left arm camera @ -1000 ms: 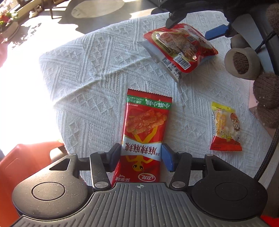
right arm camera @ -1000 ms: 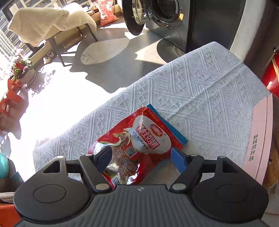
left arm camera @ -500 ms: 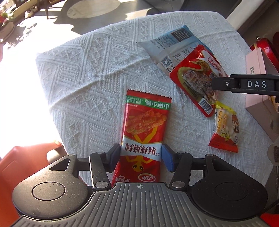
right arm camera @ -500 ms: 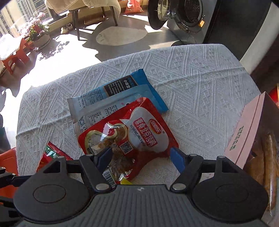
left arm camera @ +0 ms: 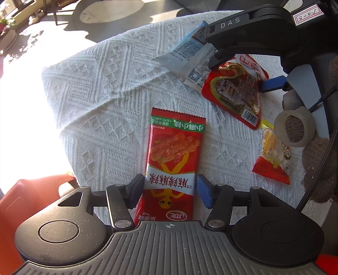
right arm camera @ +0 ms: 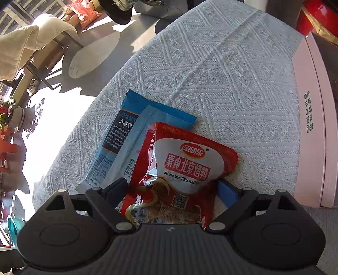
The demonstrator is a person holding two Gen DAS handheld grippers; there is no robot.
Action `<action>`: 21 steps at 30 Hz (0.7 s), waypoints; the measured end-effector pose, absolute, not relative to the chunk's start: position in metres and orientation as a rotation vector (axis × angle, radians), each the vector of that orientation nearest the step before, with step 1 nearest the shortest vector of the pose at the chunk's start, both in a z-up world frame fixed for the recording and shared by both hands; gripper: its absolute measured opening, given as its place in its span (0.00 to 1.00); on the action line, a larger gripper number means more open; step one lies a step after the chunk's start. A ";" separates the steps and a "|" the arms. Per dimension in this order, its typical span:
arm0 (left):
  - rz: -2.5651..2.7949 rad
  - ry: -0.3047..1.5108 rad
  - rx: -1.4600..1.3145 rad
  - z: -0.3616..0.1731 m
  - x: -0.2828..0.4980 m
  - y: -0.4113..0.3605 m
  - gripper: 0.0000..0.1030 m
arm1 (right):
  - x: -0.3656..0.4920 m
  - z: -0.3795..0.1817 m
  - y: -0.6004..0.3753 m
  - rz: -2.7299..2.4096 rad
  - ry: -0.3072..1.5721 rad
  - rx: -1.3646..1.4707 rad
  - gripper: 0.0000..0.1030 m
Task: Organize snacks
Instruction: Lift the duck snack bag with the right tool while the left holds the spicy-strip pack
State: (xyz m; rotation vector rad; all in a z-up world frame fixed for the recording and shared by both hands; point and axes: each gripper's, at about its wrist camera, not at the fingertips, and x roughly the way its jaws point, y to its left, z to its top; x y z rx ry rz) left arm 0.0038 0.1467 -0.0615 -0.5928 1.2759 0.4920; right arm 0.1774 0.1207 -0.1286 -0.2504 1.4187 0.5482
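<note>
A long red snack packet (left arm camera: 173, 152) lies on the white tablecloth (left arm camera: 101, 88). My left gripper (left arm camera: 170, 191) straddles its near end, fingers close to both edges. A red roast-duck snack pouch (right arm camera: 181, 175) overlaps two pale blue packets (right arm camera: 118, 146). My right gripper (right arm camera: 173, 191) is closed on the pouch's near end. The right gripper (left arm camera: 238, 73), the pouch (left arm camera: 236, 88) and the blue packets (left arm camera: 186, 55) also show in the left wrist view. A small yellow-and-red packet (left arm camera: 272, 156) lies to the right there.
A pink box (right arm camera: 310, 127) stands at the table's right edge. A red container (right arm camera: 316, 19) is behind it. An orange chair (left arm camera: 31, 201) is by the table's left side. A gloved hand (left arm camera: 316, 148) is at the right.
The right gripper with the red pouch has shifted over the table, the pouch settling onto the blue packets. The left gripper has stayed on the long red packet.
</note>
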 end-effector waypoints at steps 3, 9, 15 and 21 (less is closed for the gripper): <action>0.491 1.276 -0.596 -0.061 0.004 0.148 0.58 | 0.164 -0.119 0.127 0.661 1.337 -0.362 0.75; 0.492 1.278 -0.592 -0.060 0.006 0.149 0.58 | 0.160 -0.098 0.110 0.797 1.277 -0.459 0.30; 0.492 1.268 -0.548 -0.059 0.022 0.153 0.58 | 0.163 -0.097 0.075 0.804 1.343 -0.414 0.18; 0.510 1.249 -0.541 -0.059 0.029 0.157 0.57 | 0.177 -0.097 0.052 0.723 1.354 -0.256 0.65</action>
